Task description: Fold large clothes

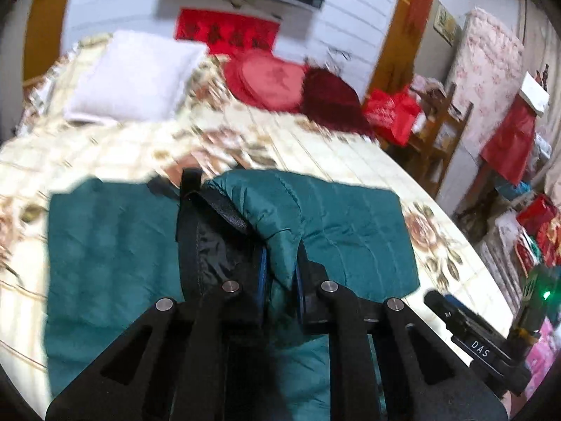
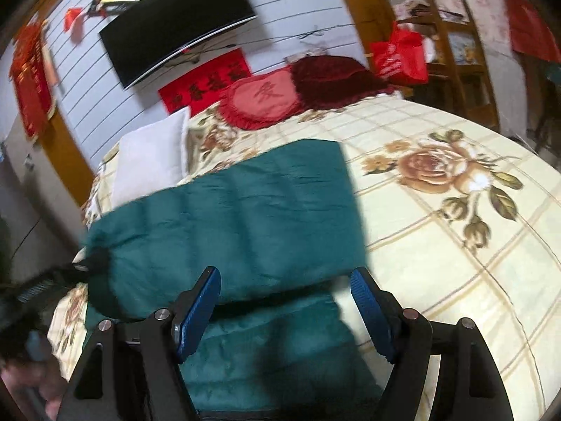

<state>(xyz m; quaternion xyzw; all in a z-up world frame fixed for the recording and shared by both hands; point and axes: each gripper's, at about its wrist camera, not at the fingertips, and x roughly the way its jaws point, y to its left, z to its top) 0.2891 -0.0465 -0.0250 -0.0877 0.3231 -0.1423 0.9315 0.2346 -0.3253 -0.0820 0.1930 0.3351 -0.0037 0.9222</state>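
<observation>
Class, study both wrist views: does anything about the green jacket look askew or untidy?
Yes. The green jacket lies mostly flat, but one bunched fold, black lining showing, is pinched up in the left gripper. The right gripper is open.

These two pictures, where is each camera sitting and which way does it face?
Left wrist: sits on the left gripper, facing across the bed towards the wall; its fingers clamp a fold of the green jacket.
Right wrist: sits on the right gripper, facing the same wall; its blue-padded fingers stand open over the jacket.
Shared: the jacket, white pillow, red cushion, floral bedspread, television.
</observation>
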